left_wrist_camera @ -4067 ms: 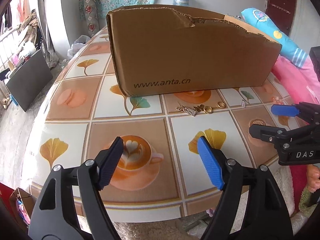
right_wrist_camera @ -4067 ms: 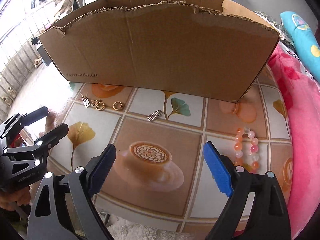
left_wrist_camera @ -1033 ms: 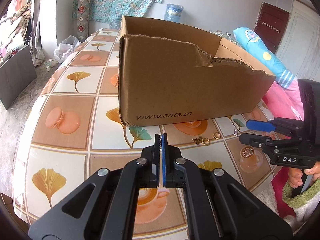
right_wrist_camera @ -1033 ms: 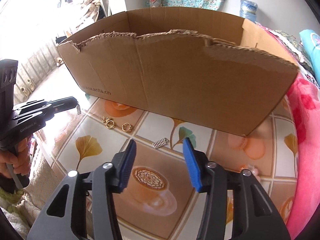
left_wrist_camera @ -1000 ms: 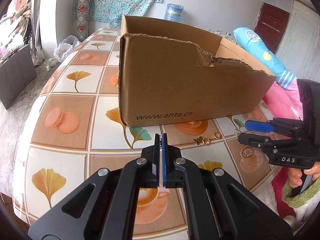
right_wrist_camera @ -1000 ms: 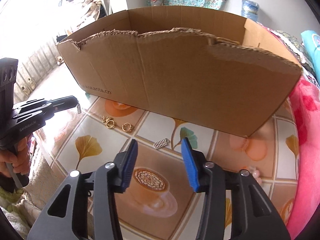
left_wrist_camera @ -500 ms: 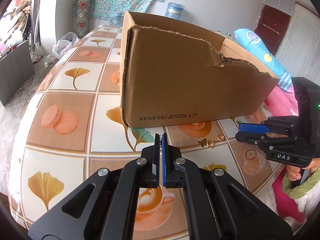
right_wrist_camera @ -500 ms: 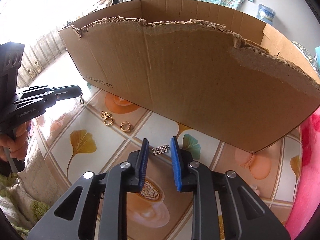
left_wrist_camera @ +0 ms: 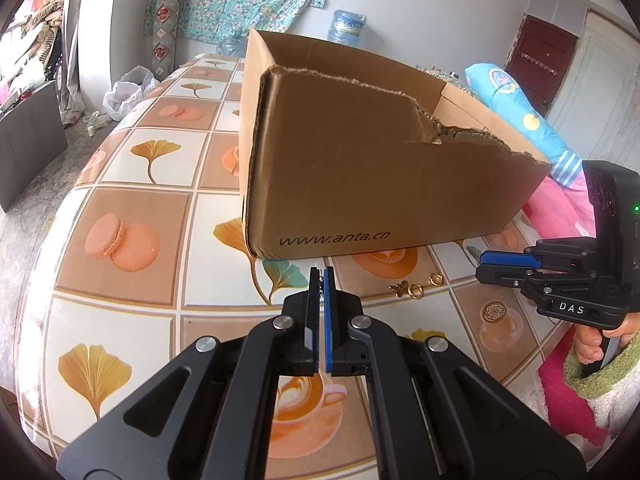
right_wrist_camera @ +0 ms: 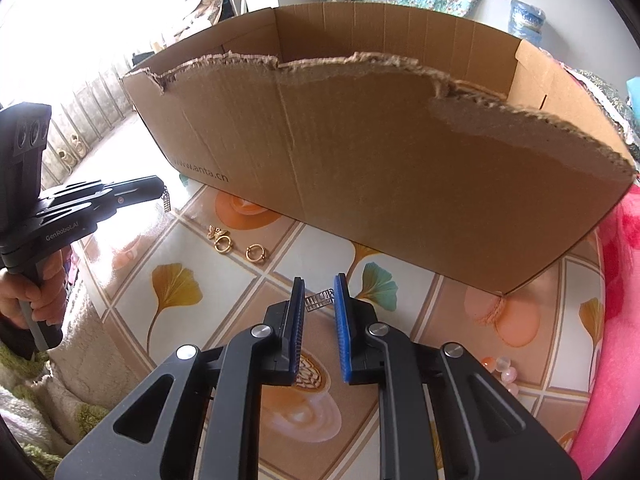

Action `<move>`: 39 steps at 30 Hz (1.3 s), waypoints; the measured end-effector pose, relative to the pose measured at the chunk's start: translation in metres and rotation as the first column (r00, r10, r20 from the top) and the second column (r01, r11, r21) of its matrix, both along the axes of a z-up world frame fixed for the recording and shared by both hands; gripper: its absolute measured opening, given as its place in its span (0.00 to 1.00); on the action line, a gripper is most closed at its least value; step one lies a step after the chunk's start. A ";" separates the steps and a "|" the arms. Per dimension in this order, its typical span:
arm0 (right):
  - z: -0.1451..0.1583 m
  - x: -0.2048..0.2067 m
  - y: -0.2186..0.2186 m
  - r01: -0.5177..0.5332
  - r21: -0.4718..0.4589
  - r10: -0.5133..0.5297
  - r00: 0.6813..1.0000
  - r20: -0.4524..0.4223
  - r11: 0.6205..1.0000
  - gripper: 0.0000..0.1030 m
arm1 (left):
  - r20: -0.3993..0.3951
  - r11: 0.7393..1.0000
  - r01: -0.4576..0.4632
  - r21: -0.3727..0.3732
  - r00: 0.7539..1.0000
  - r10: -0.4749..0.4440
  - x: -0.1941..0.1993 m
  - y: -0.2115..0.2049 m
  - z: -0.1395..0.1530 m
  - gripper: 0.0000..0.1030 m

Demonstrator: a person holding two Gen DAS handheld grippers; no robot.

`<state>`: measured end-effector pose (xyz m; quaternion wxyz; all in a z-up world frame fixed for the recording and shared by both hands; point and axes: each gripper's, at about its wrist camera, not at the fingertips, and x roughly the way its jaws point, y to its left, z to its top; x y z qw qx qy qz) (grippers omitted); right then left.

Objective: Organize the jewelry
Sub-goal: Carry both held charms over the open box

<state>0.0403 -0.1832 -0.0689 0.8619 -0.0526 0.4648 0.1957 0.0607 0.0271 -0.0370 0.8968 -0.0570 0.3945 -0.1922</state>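
A small silver charm [right_wrist_camera: 320, 299] lies across the gap of my right gripper [right_wrist_camera: 318, 300], whose pads have narrowed onto its two ends just above the patterned table [right_wrist_camera: 188, 288]. My left gripper [left_wrist_camera: 322, 276] is shut on another silver charm [right_wrist_camera: 166, 201], which dangles from its tip at the left of the right wrist view. A gold butterfly piece [right_wrist_camera: 216, 233] and two gold rings [right_wrist_camera: 222, 245] lie on the table between the two grippers, in front of the torn cardboard box [right_wrist_camera: 360, 160]. The left wrist view shows the right gripper [left_wrist_camera: 482, 266] at its right edge.
The big box [left_wrist_camera: 380, 184] fills the table's middle, its near wall torn low. A pink and white bead bracelet [right_wrist_camera: 500, 368] lies at the table's right edge by pink bedding [right_wrist_camera: 616, 320]. A person's hand [right_wrist_camera: 20, 292] holds the left tool.
My right gripper's jaws have closed from a wide gap down onto the silver charm and moved a little nearer the box. The left gripper stays shut and still.
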 end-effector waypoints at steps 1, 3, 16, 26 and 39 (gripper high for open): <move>0.002 -0.002 -0.002 0.003 0.006 -0.003 1.000 0.004 1.000 0.15 | 0.001 1.000 0.001 -0.008 1.000 -0.001 -0.001 0.001 0.001 0.01; 0.007 -0.006 -0.004 0.012 0.015 -0.012 1.000 0.015 1.000 0.15 | 0.007 1.000 0.003 -0.017 1.000 -0.003 -0.005 0.002 0.006 0.01; 0.072 -0.049 -0.013 -0.008 0.106 -0.011 0.984 0.180 0.994 0.15 | 0.143 0.992 0.066 -0.107 0.988 -0.051 -0.045 0.009 0.081 0.01; 0.134 -0.010 -0.029 -0.095 0.172 0.049 0.966 0.254 0.981 0.15 | 0.221 0.979 0.201 -0.021 0.956 -0.192 0.008 -0.035 0.156 0.01; 0.086 0.128 -0.036 -0.066 0.130 0.077 0.994 -0.080 0.989 0.15 | -0.337 0.969 0.246 -0.001 0.913 -0.232 0.165 -0.092 0.063 0.01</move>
